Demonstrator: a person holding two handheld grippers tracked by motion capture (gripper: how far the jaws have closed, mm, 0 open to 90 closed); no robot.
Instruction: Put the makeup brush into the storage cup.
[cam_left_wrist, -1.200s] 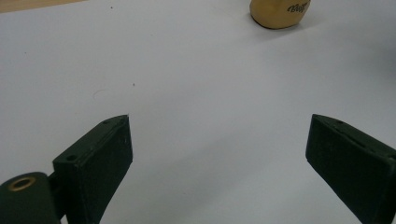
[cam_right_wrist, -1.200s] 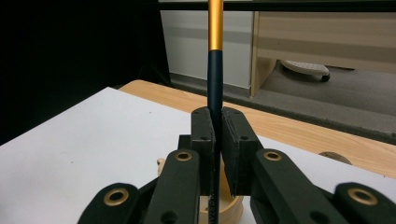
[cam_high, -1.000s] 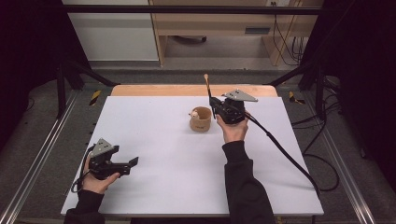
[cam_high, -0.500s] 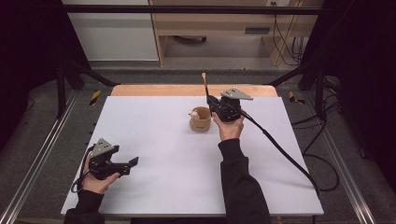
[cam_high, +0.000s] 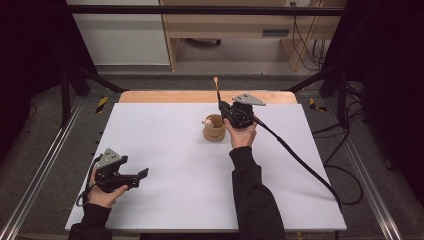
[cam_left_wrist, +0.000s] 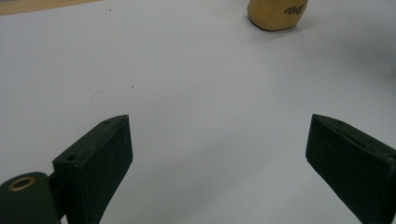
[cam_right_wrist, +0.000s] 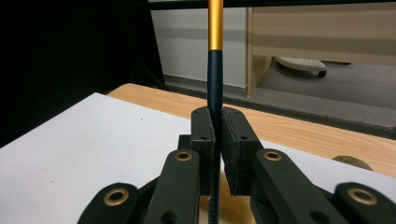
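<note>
Nearest the person, the left gripper (cam_high: 142, 174) is resting low over the front-left part of the white worktop (cam_high: 165, 150), held in the left hand (cam_high: 102, 192). Its fingers (cam_left_wrist: 100, 158) are standing spread wide with nothing between them, only bare worktop showing in the gap in the left gripper view. Well apart from it, toward the middle of the worktop, the tan cup (cam_high: 214, 128) is standing upright; its base is also showing at the top of the left gripper view (cam_left_wrist: 278, 14).

Just beside the cup, on its right, the right hand (cam_high: 242, 135) is holding the right gripper (cam_high: 220, 106) up above the worktop. Its fingers (cam_right_wrist: 201, 135) are pinching a thin brush (cam_right_wrist: 215, 79) by its dark shaft, pressed close against it from both sides. The brush is standing nearly upright, its orange upper part rising past the fingers, and in the high view its tip (cam_high: 216, 80) is showing against the wooden far edge (cam_high: 165, 96) of the worktop.
</note>
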